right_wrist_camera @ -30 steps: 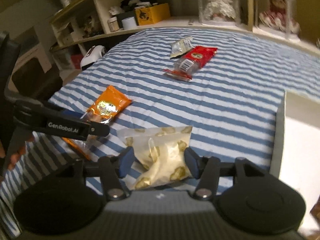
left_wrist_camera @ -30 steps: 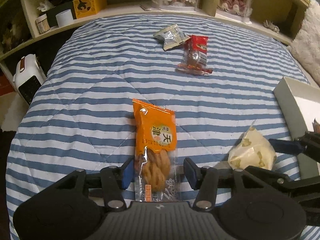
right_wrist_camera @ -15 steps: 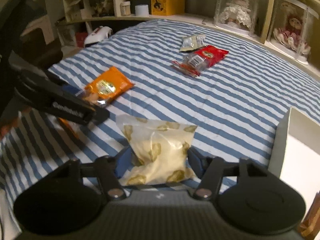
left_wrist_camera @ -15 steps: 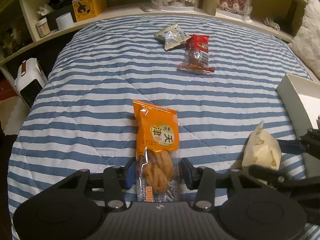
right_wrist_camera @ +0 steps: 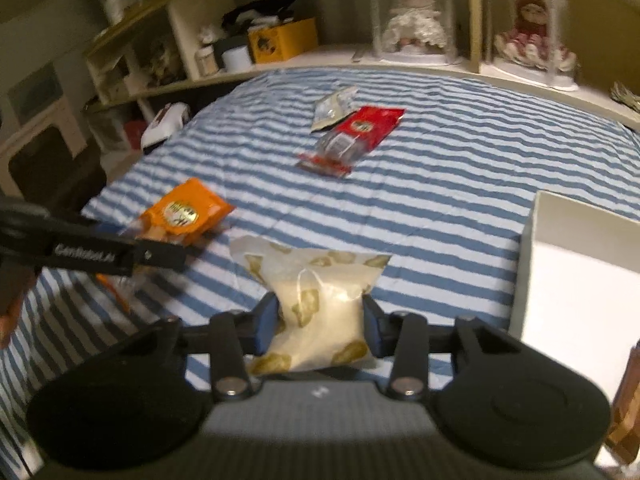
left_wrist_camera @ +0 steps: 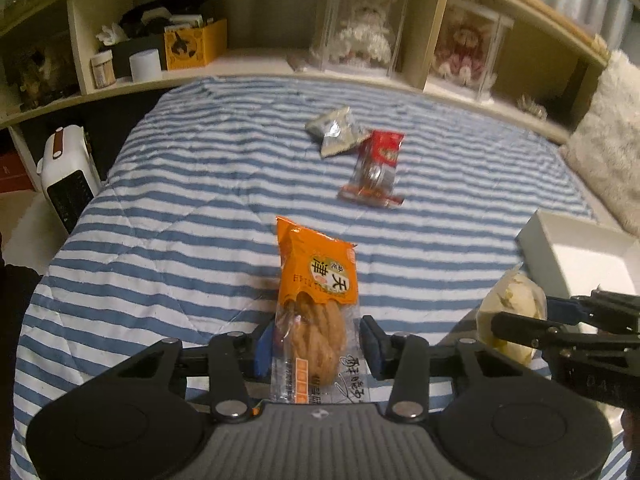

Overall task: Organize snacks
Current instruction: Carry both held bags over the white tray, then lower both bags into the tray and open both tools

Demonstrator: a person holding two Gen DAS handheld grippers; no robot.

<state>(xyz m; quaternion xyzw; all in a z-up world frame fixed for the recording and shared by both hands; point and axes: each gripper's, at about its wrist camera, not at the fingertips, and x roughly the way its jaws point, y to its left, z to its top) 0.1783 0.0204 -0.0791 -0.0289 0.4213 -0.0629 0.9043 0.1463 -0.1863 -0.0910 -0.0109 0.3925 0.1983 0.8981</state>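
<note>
My left gripper (left_wrist_camera: 316,346) is shut on the clear lower end of an orange snack packet (left_wrist_camera: 318,280) and holds it lifted above the striped bed; the packet also shows in the right wrist view (right_wrist_camera: 188,212). My right gripper (right_wrist_camera: 319,322) is shut on a cream snack bag (right_wrist_camera: 316,300) with gold print, also lifted; it shows at the right of the left wrist view (left_wrist_camera: 510,312). A red packet (left_wrist_camera: 378,168) and a silver packet (left_wrist_camera: 336,130) lie further back on the bed.
A white open box (left_wrist_camera: 580,252) sits at the bed's right edge, also in the right wrist view (right_wrist_camera: 576,280). Shelves with a yellow box (left_wrist_camera: 196,44) and cased dolls (left_wrist_camera: 360,36) line the far side. A white heater (left_wrist_camera: 68,176) stands left of the bed.
Both grippers closed on their packets and lifted them off the bed. The orange packet and cream bag now hang in the jaws, higher than before.
</note>
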